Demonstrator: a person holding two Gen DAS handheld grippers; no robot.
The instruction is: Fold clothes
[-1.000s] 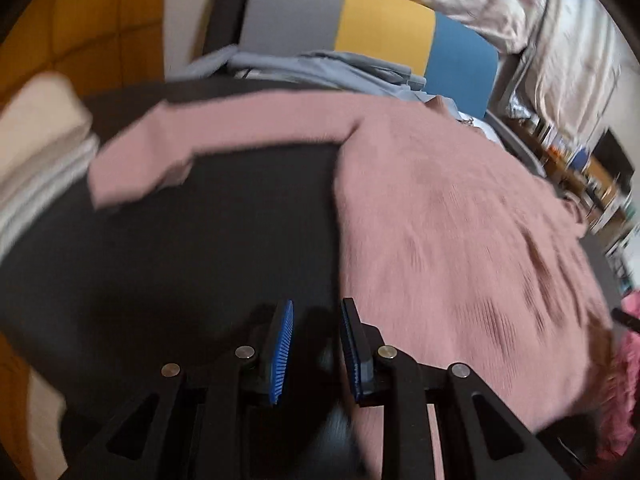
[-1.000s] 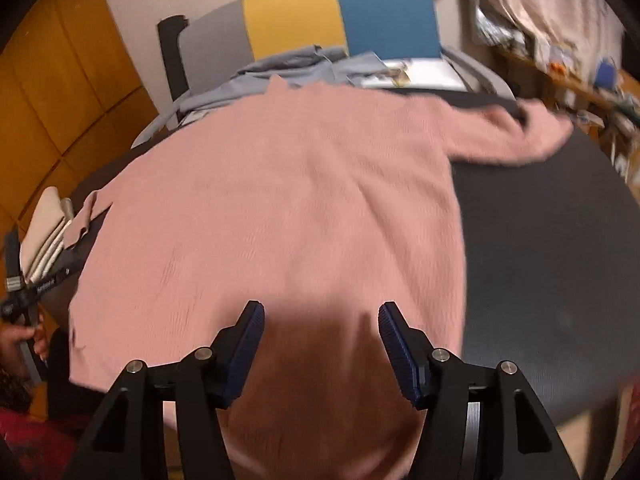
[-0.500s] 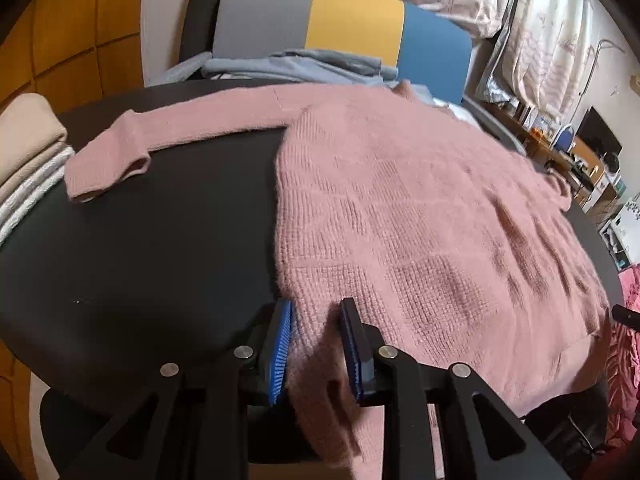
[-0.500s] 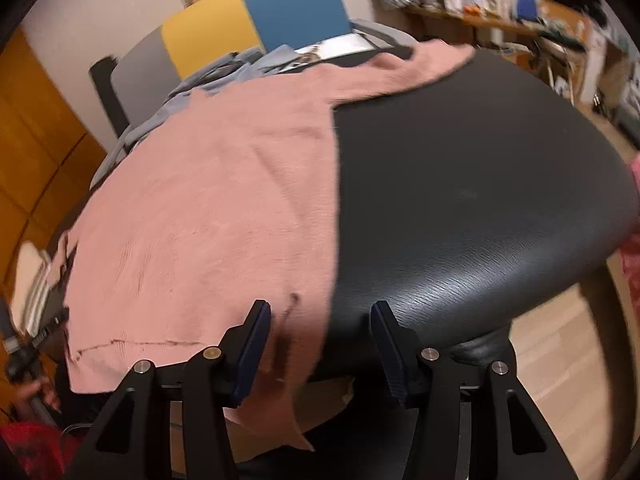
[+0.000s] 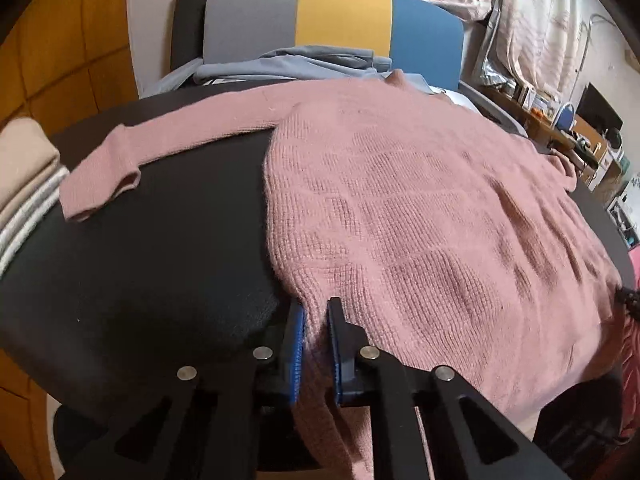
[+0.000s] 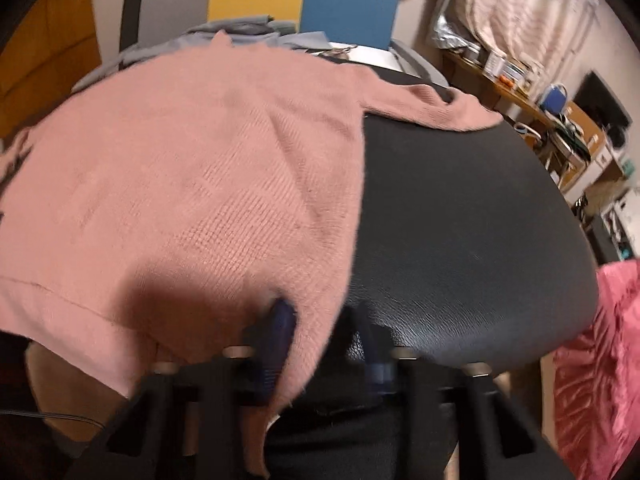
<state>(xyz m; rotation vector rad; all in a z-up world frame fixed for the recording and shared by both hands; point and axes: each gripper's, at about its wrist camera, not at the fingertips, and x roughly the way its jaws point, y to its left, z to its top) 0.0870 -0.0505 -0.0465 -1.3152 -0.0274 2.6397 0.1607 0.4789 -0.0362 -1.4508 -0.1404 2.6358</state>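
A pink knit sweater lies spread flat on the round black table, with its left sleeve stretched out to the side. My left gripper is at the sweater's near left hem corner. Its jaws are closing, and the blue pads pinch the fabric between them. In the right wrist view the sweater covers the left half of the table, and its other sleeve lies at the back. My right gripper is blurred at the near right hem corner, its jaws closing on that corner.
A stack of folded beige and grey clothes sits at the table's left edge. Behind the table a grey, yellow and blue chair holds grey-blue garments. A red-pink cloth hangs at the lower right, and cluttered shelves line the right wall.
The left jaws have narrowed onto the hem they straddled. The right gripper has sunk to the right hem corner, and its wide jaws have drawn together around the fabric.
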